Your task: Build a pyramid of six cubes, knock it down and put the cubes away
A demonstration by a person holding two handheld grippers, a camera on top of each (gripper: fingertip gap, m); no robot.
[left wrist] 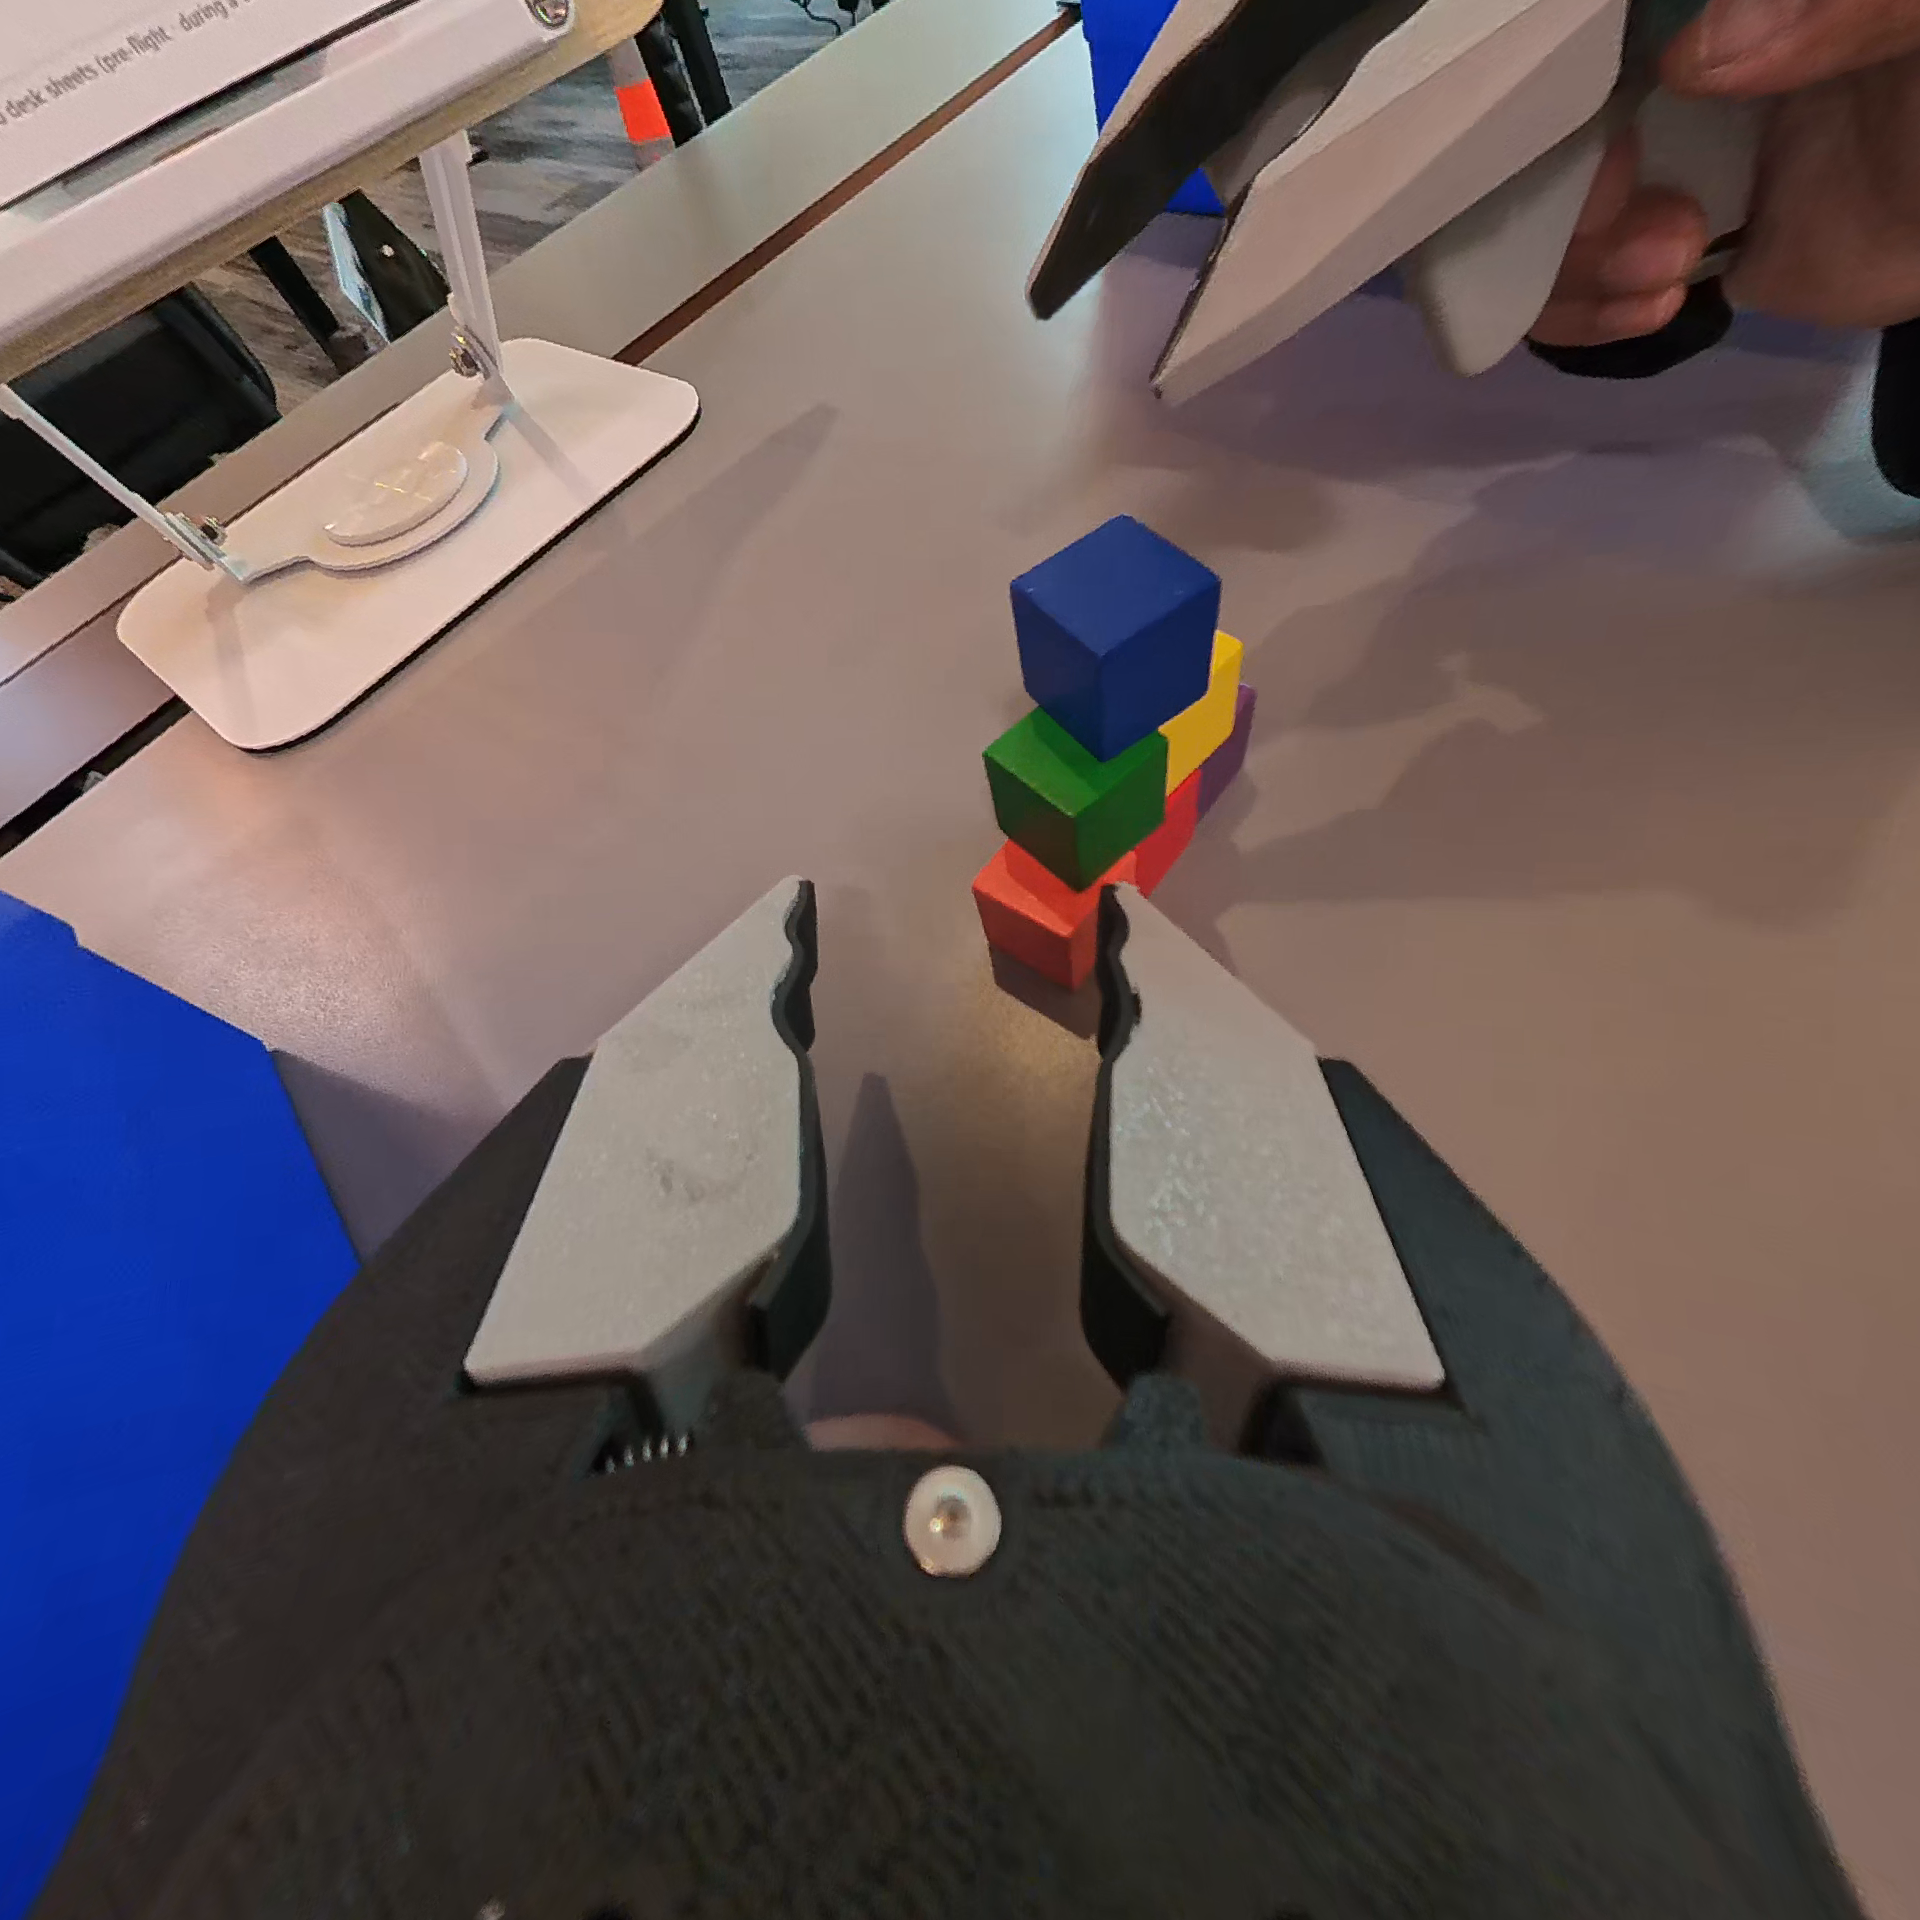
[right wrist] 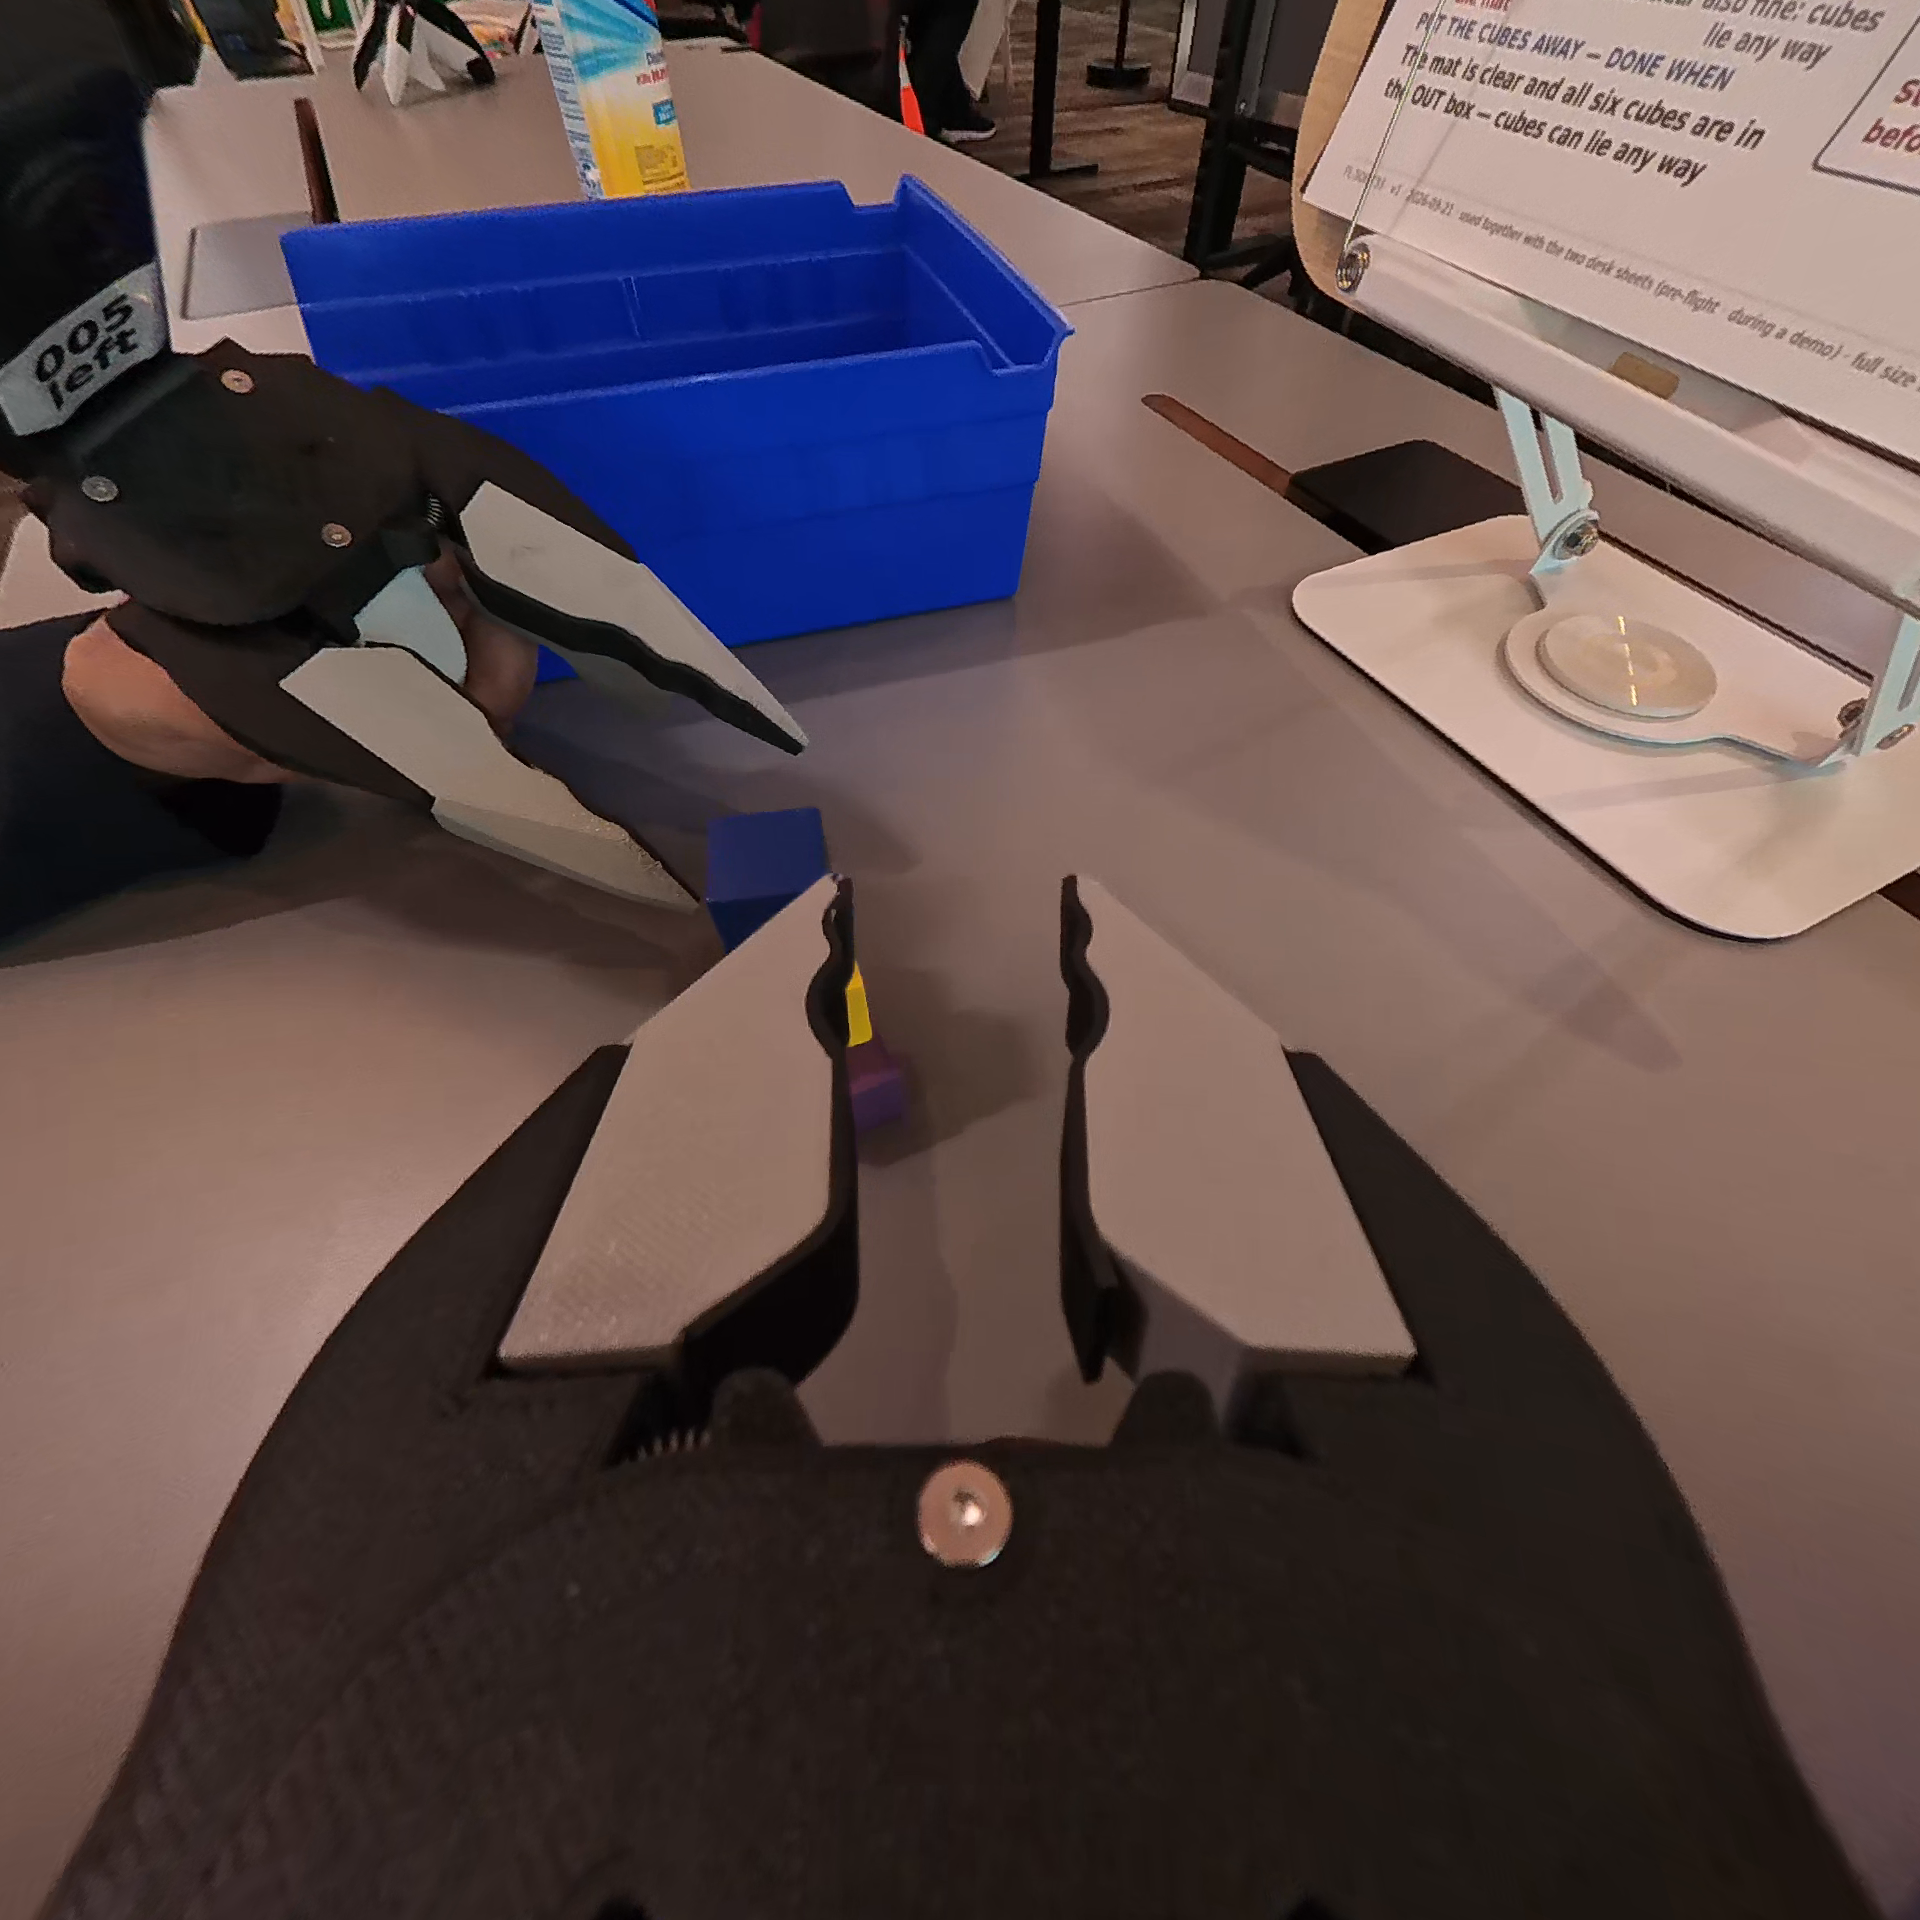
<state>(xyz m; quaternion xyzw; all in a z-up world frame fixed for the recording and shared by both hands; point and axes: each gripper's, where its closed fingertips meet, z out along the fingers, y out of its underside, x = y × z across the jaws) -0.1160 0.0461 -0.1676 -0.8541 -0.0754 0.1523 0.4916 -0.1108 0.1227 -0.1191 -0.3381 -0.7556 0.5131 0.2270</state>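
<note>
The pyramid stood complete on the grey table! The blue cube crowned it, resting on the green cube and the yellow cube, and under those sat the orange cube, a sliver of red cube and, at the far end, the purple cube.

The left gripper hovered just near of the stack, jaws apart and empty, its right fingertip close against the orange cube, though contact could not be judged. The right gripper hung on the opposite side, jaws likewise spread and holding nothing; from its own camera the left finger hid most of the stack, with only blue, a strip of yellow and the purple corner peeking out.

Beyond the cubes, the blue bin waited on the table, nothing visible inside it. To the right stood a white document stand with a printed sheet, and behind the bin a tall yellow-and-blue carton.
</note>
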